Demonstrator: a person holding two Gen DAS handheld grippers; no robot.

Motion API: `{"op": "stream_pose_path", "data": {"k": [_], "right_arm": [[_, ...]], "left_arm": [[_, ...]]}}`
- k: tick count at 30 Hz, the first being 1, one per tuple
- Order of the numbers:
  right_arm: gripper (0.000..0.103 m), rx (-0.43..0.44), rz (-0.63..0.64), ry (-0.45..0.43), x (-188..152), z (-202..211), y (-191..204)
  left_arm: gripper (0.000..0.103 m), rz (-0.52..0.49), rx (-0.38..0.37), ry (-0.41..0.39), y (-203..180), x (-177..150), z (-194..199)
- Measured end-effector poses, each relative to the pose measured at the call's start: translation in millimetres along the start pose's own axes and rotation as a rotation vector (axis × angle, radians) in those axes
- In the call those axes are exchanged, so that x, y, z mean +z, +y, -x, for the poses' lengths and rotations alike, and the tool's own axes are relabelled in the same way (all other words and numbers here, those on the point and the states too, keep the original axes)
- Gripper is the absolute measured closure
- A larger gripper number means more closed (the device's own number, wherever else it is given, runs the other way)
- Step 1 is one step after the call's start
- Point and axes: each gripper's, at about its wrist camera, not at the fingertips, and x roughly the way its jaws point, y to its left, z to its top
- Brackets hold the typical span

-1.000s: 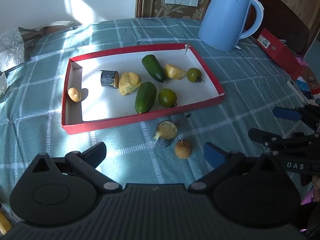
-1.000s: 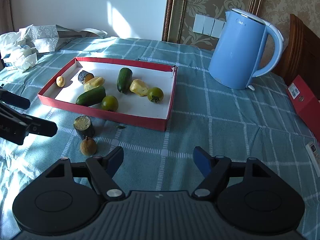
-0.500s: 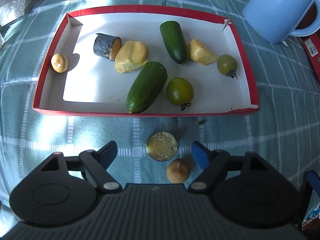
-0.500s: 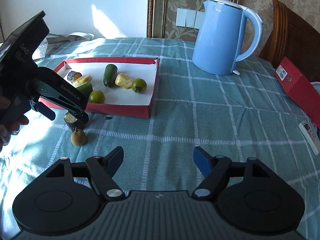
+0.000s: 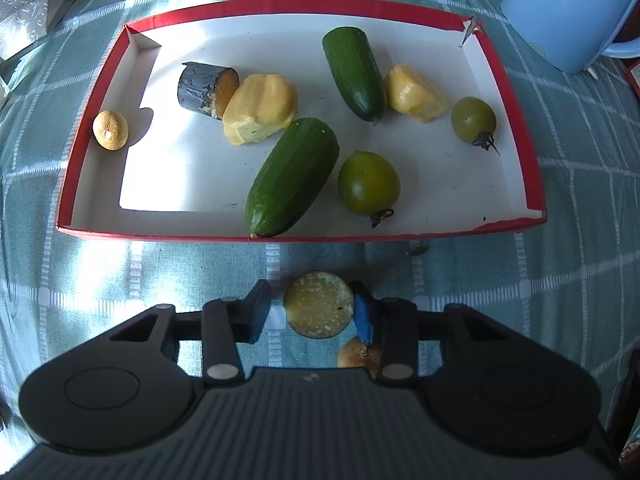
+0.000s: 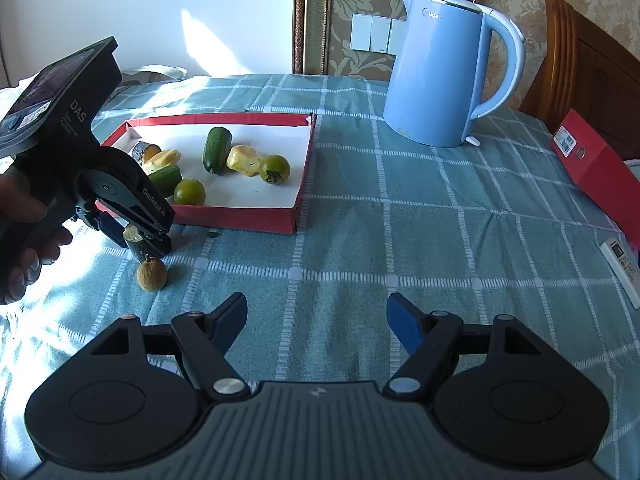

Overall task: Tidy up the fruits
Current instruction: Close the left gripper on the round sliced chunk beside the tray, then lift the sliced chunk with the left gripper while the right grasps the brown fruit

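Just outside near edge of red tray [image 5: 524, 184], dark-skinned fruit stub [image 5: 319, 305] is bracketed by left gripper [image 5: 316, 312]; right pad touching, left pad just apart, grip not yet sealed. Upright stance evidently exploited for side pinch. Small brown fruit [image 6: 151, 273] lies just beside. Right gripper [image 6: 316, 320] held apart, idle over tablecloth [image 6: 440, 220].

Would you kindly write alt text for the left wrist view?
The left gripper brackets a dark-skinned cut fruit piece standing on the checked tablecloth, a small brown fruit just behind. Beyond lies a red-rimmed tray of fruit.
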Motion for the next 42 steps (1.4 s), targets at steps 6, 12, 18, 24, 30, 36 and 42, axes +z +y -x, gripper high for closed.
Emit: {"op": "stream_pose_path", "data": {"k": [6,12,18,24,30,36,42], "right_arm": [[0.026,0.002,-0.002,0.011,-1.6,-3.4,-0.7],[0.026,0.029,0.008,0.007,1.2,-6.9,3.4],[0.026,0.13,0.066,-0.004,9.0,-15.5,26.7],[0.026,0.201,0.229,0.019,21.0,-36.9,75.0],[0.026,0.238,0.3,0.05,26.5,-56.8,109.2],[0.035,0.222,0.33,0.074,22.2,-72.4,125.0],[0.047,0.235,0.316,0.115,20.3,-82.1,131.6]], "left_arm": [[0.073,0.008,-0.032,0.012,4.5,1.8,0.3],[0.073,0.03,-0.083,-0.008,19.2,0.4,14.3],[0.073,0.002,-0.063,-0.084,41.2,-15.5,46.3],[0.073,0.015,-0.007,-0.128,76.5,-53.3,65.9],[0.073,0.043,0.054,-0.178,104.2,-83.6,80.1],[0.073,0.033,0.074,-0.184,116.2,-95.1,83.6],[0.073,0.021,0.078,-0.191,114.3,-95.3,81.6]]}}
